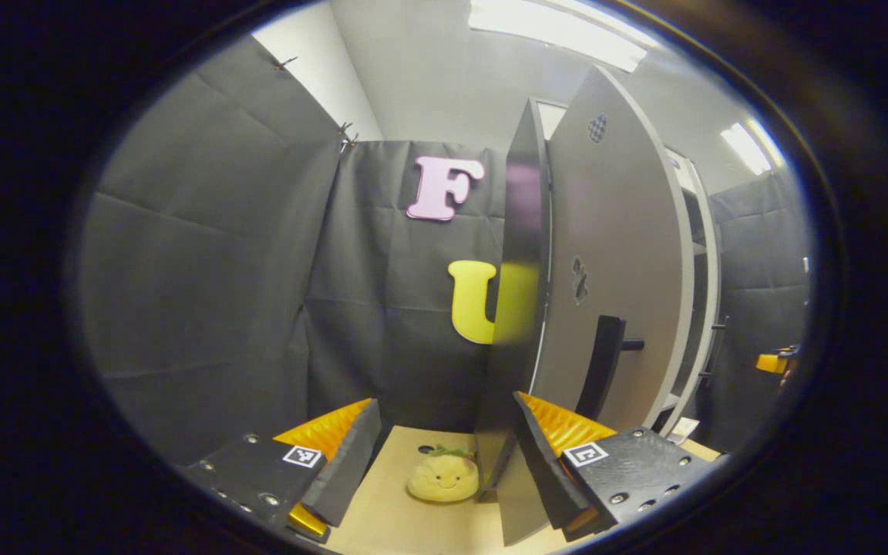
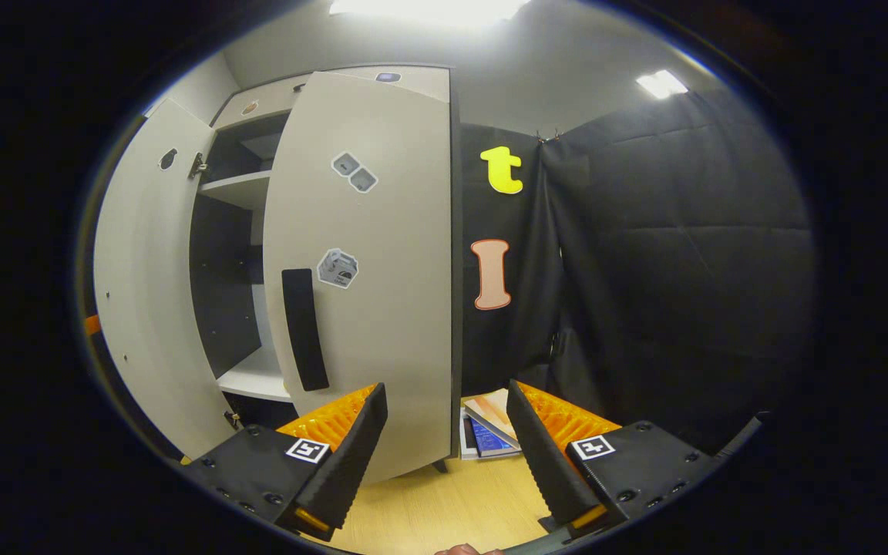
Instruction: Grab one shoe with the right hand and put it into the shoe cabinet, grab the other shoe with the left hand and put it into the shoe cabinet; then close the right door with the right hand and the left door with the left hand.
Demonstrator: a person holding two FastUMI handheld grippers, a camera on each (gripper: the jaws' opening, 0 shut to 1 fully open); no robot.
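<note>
My left gripper (image 1: 444,455) has its fingers spread, the edge of the pale grey left cabinet door (image 1: 613,262) standing between them, against the right-hand finger (image 1: 544,462). A yellow plush toy (image 1: 442,476) sits on the floor just ahead. My right gripper (image 2: 444,455) is also spread, holding nothing; the pale grey right cabinet door (image 2: 367,262) with its black handle (image 2: 304,330) stands just ahead, left of centre.

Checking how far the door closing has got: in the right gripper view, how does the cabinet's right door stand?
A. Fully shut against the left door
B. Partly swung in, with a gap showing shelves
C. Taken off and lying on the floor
B: the right door stands angled inward, with a gap to the open left door that shows the shelves.
</note>
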